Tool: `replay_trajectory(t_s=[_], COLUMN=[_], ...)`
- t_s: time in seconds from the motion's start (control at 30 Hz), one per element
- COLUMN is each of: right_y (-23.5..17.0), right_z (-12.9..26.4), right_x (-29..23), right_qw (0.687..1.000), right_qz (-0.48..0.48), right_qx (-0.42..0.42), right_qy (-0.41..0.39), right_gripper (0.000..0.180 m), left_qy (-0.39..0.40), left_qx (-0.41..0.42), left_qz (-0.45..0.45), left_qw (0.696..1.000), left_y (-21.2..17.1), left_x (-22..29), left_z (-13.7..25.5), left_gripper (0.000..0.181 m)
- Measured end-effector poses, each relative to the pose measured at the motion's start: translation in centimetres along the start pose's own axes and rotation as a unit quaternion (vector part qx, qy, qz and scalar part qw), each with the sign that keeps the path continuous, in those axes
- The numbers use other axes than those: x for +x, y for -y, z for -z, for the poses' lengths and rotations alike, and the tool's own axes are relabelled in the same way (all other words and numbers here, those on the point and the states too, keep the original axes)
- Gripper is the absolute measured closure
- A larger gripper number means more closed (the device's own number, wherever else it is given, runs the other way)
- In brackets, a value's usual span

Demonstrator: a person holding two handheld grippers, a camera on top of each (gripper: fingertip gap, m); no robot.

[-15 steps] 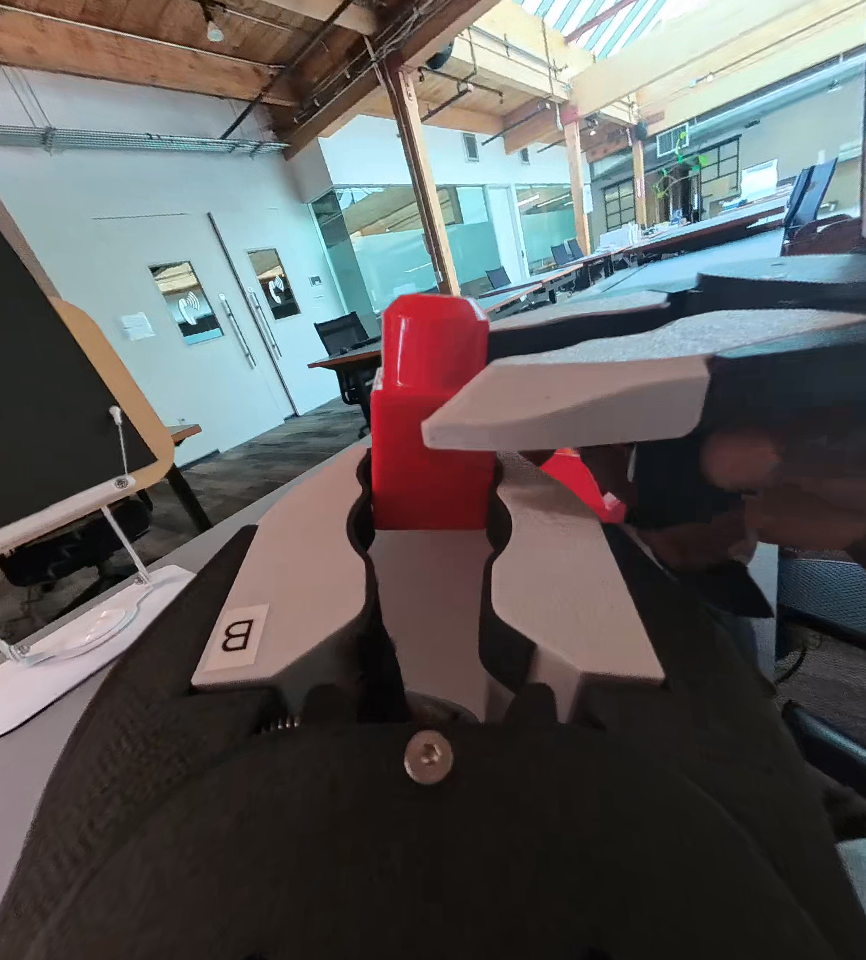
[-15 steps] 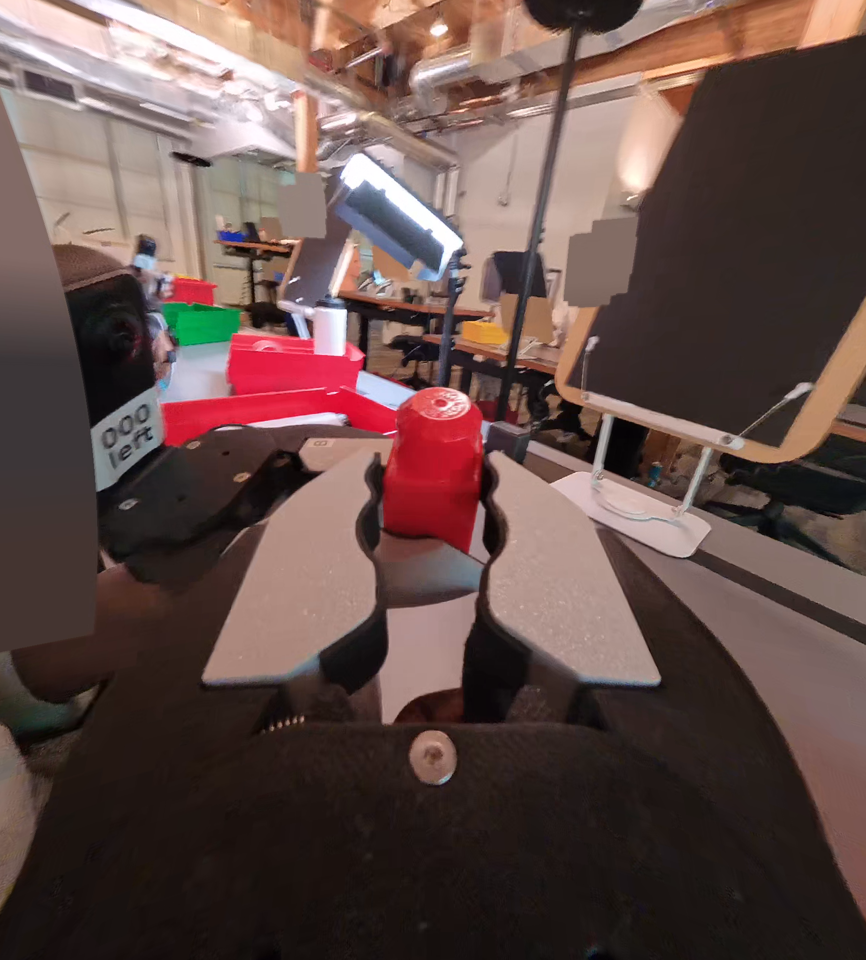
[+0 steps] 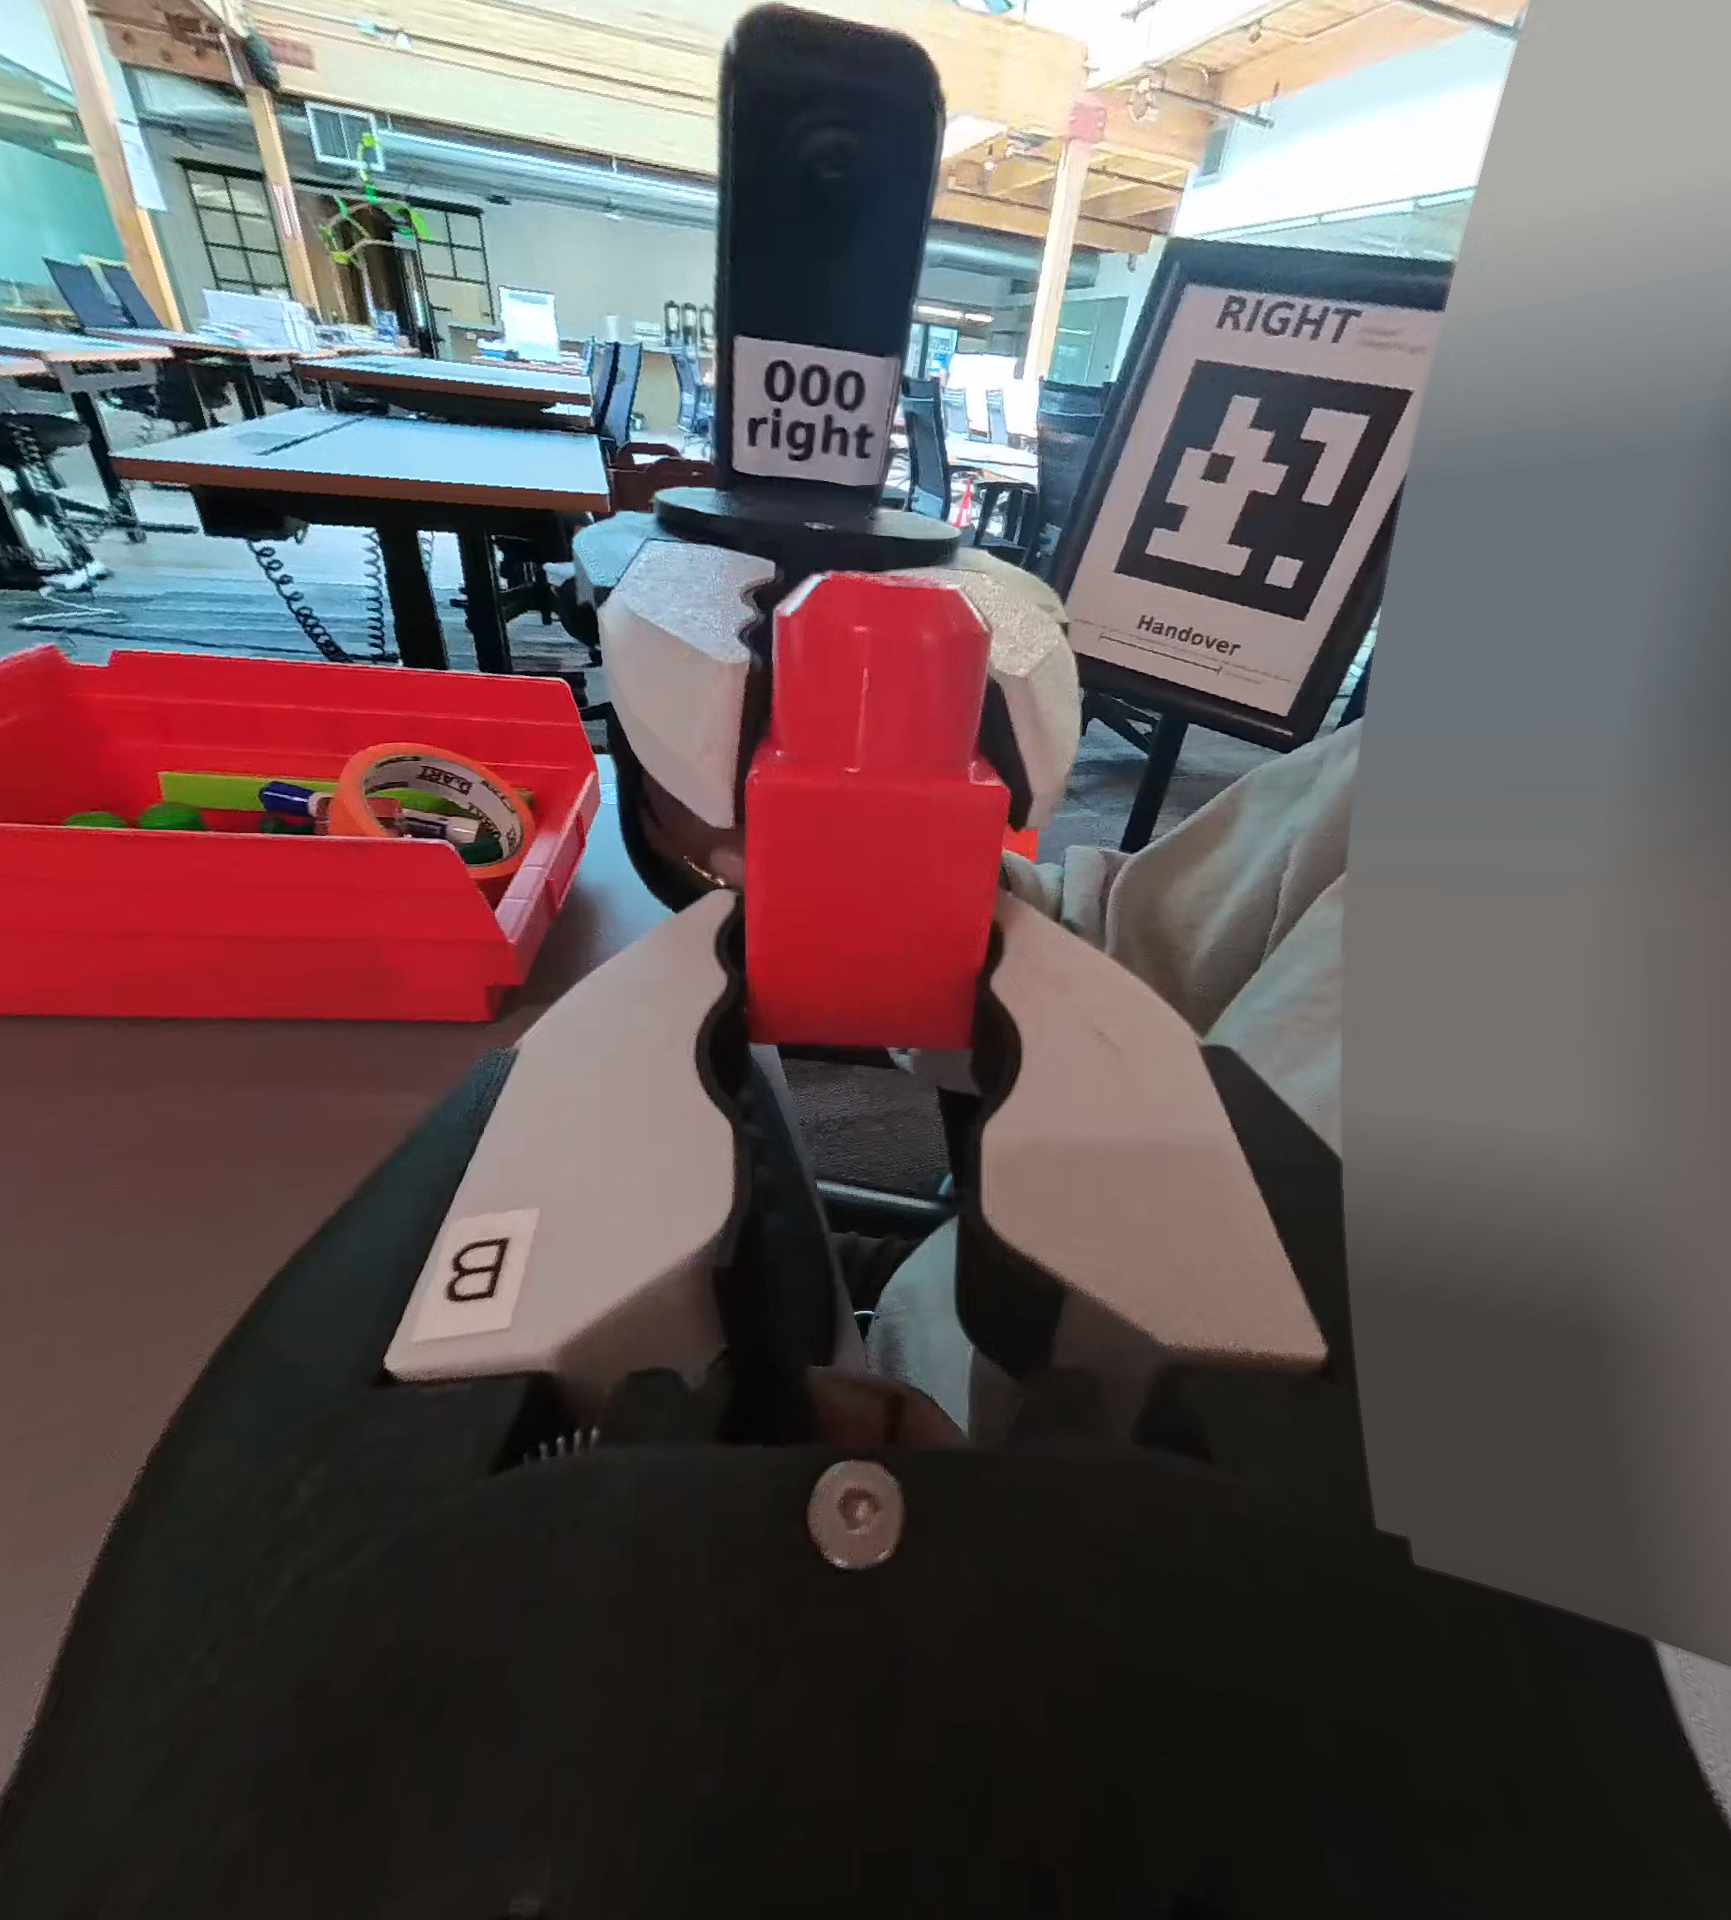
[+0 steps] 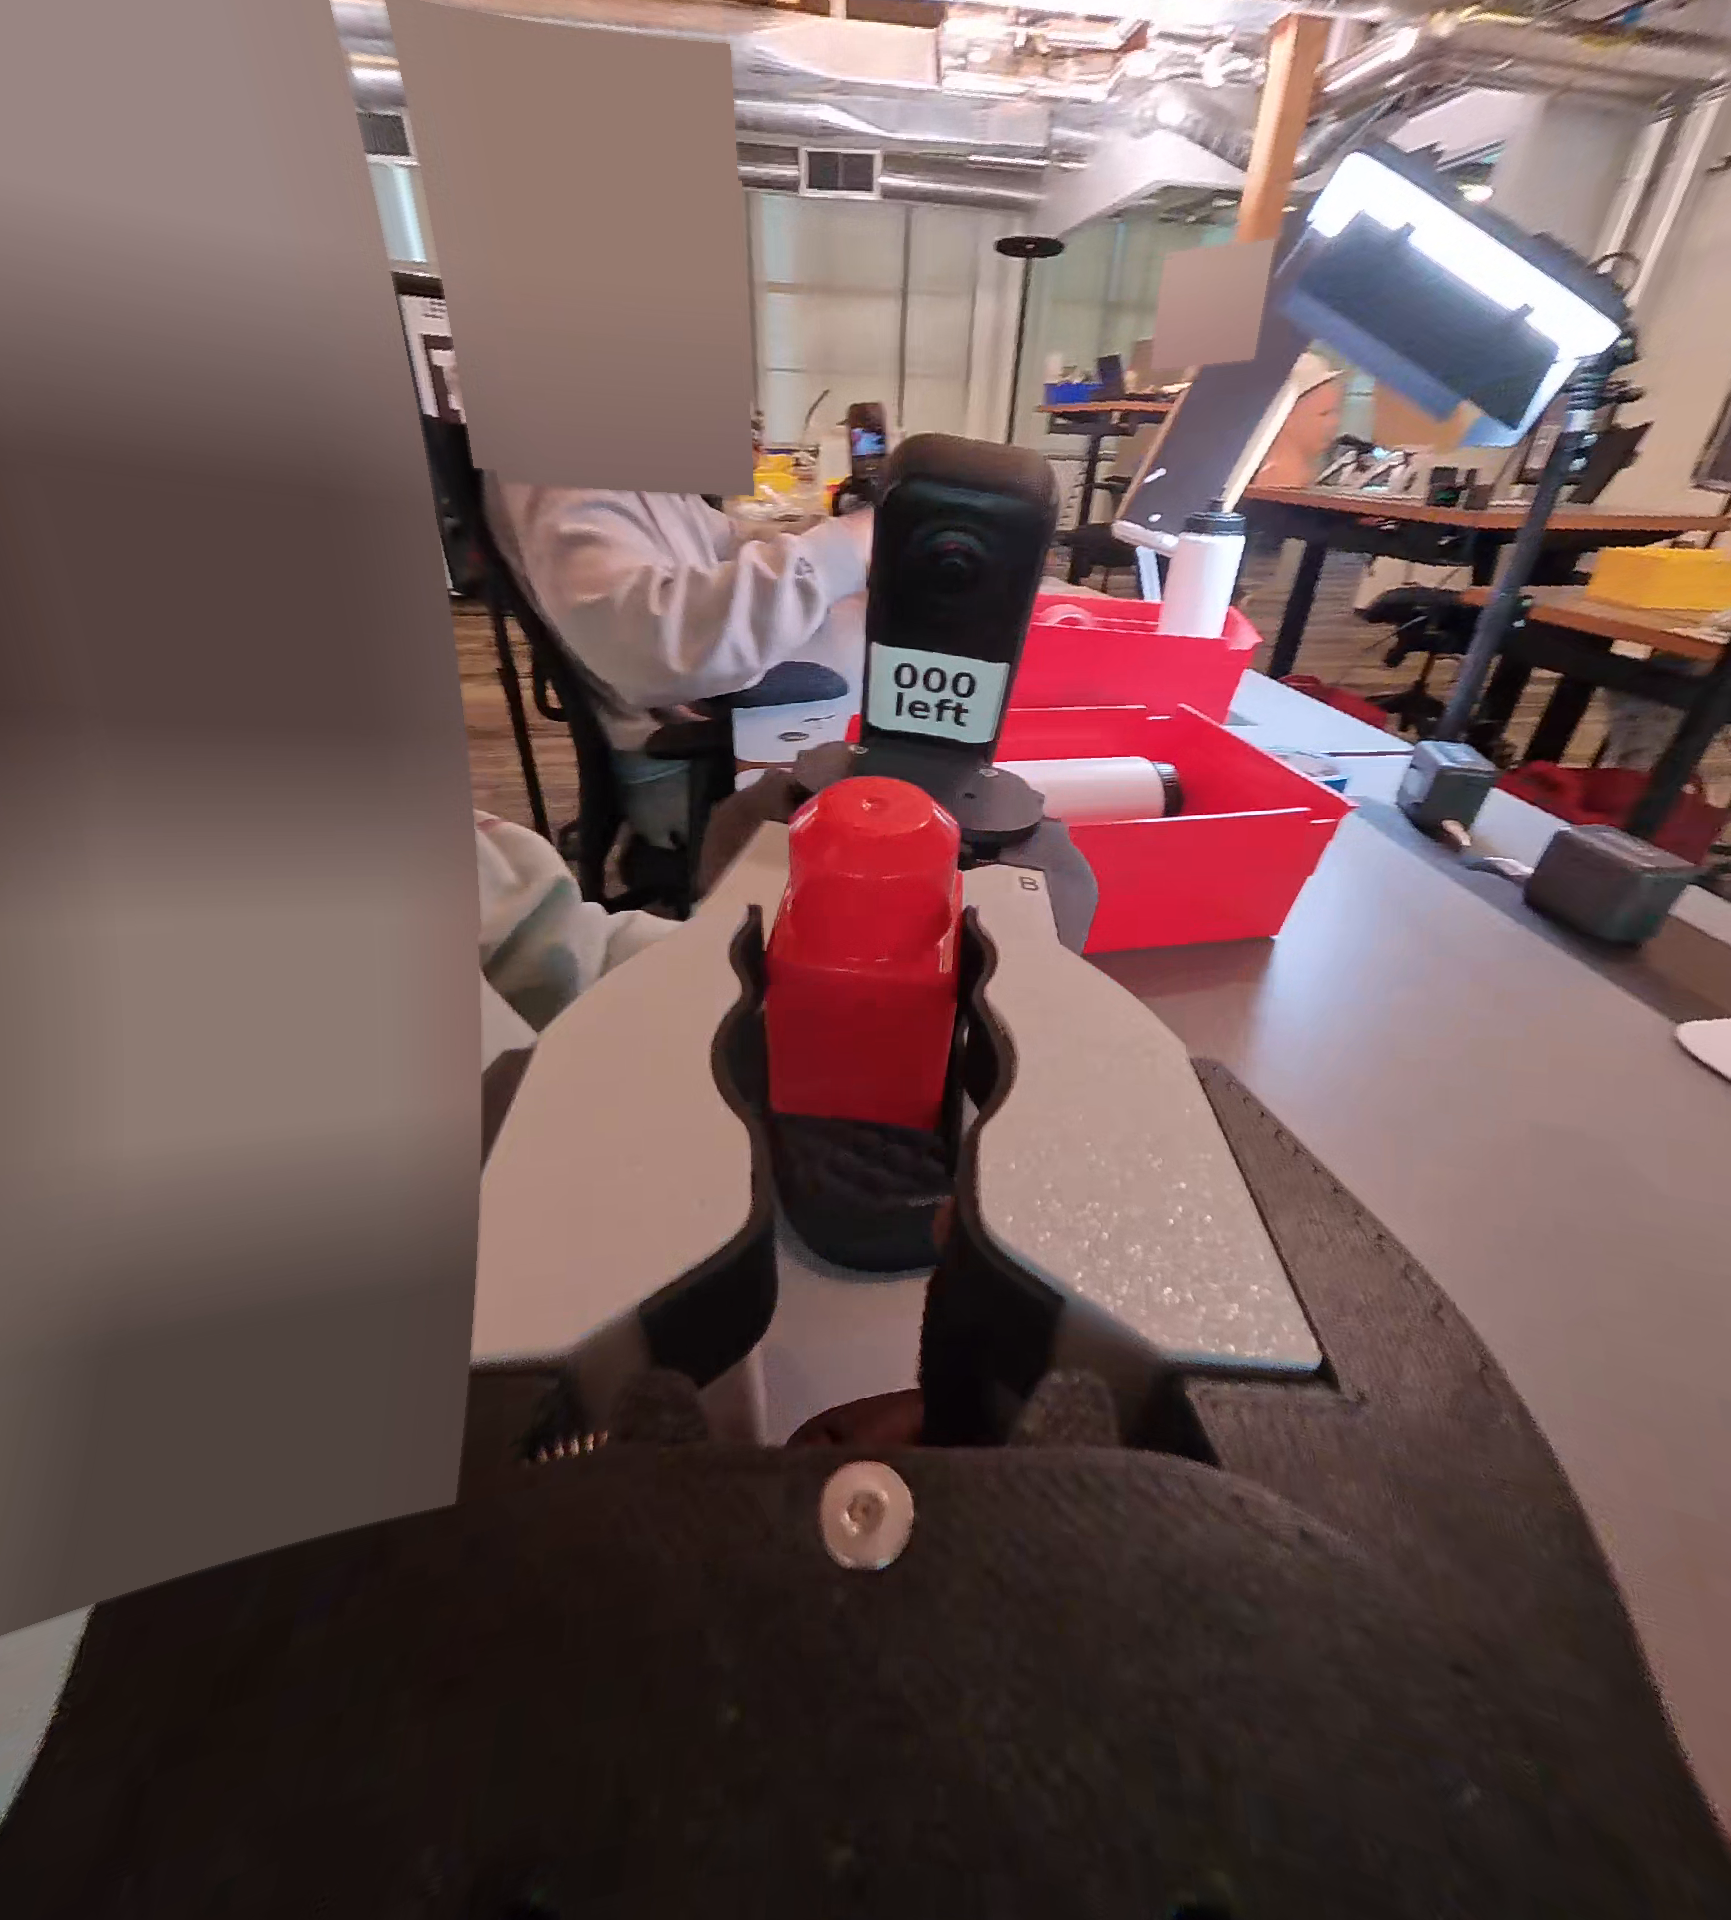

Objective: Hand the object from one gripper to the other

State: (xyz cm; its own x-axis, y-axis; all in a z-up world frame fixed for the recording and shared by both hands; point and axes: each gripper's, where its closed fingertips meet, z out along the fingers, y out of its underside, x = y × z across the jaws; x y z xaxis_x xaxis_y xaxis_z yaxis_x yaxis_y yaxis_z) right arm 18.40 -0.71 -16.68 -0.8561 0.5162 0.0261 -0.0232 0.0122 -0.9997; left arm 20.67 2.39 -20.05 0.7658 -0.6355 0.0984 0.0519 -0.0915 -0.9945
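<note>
Two grippers bear on the one red block at frame centre in both views. The left gripper has its jaws closed narrow on the block's square base. The right gripper, facing it head-on, has its jaws narrow against the block's sides as well; whether they clamp fully or only touch cannot be told. The block's stud end points toward the right gripper in the left wrist view.

Judged status: the handover is at its midpoint. Approach and double contact are complete. Remaining steps: release by the giving gripper, then separation. Which gripper gives is not determinable from these views.

Containers:
- Red bin, centre left of the left wrist view, on the tabletop: holds an orange tape roll, green pieces and a marker.
- Second red bin, centre right of the right wrist view: holds a white cylinder lying on its side.
- Third red bin behind it: contents unclear.
</note>
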Motion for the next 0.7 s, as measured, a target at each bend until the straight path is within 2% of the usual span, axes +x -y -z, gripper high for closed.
replay_trajectory(t_s=[0.1, 0.17, 0.2, 0.27, 0.37, 0.43, 0.5, 0.57, 0.6, 0.7], right_y=[0.5, 1.3, 1.6, 1.7, 1.4, 0.7, 0.3, 0.5, 0.6, 0.8], right_z=[0.1, 0.5, 0.8, 1.1, 0.4, -0.2, -0.3, -0.4, -0.3, -0.3], right_x=[0.6, 2.6, 3.7, 5.2, 5.8, 6.1, 6.3, 5.8, 5.7, 4.2], right_qw=[1.000, 0.994, 0.988, 0.974, 0.958, 0.952, 0.949, 0.954, 0.956, 0.975], right_qz=[0.000, 0.006, 0.012, 0.025, 0.039, 0.045, 0.049, 0.051, 0.052, 0.053], right_qx=[0.013, 0.040, 0.048, 0.048, 0.048, 0.031, 0.024, 0.037, 0.034, 0.018], right_qy=[-0.026, -0.100, -0.145, -0.221, -0.279, -0.302, -0.310, -0.295, -0.286, -0.217], right_gripper=[0.138, 0.135, 0.134, 0.119, 0.117, 0.118, 0.123, 0.143, 0.144, 0.143], left_qy=[0.029, 0.119, 0.191, 0.327, 0.434, 0.453, 0.449, 0.437, 0.415, 0.301], left_qx=[0.035, 0.067, 0.079, 0.095, 0.085, 0.077, 0.067, 0.057, 0.049, 0.032], left_qz=[0.001, -0.011, -0.029, -0.070, -0.143, -0.176, -0.192, -0.198, -0.200, -0.149], left_qw=[0.999, 0.991, 0.978, 0.938, 0.885, 0.871, 0.870, 0.876, 0.886, 0.942], left_y=[1.0, 2.0, 2.4, 3.0, 3.0, 3.0, 2.9, 2.7, 2.5, 1.9], left_x=[-0.7, -3.0, -4.7, -7.3, -8.5, -8.2, -7.8, -7.5, -7.3, -5.8], left_z=[0.2, 0.8, 1.5, 3.2, 4.1, 3.7, 3.1, 2.6, 2.3, 1.0], left_gripper=[0.142, 0.142, 0.143, 0.142, 0.143, 0.143, 0.143, 0.143, 0.141, 0.119])
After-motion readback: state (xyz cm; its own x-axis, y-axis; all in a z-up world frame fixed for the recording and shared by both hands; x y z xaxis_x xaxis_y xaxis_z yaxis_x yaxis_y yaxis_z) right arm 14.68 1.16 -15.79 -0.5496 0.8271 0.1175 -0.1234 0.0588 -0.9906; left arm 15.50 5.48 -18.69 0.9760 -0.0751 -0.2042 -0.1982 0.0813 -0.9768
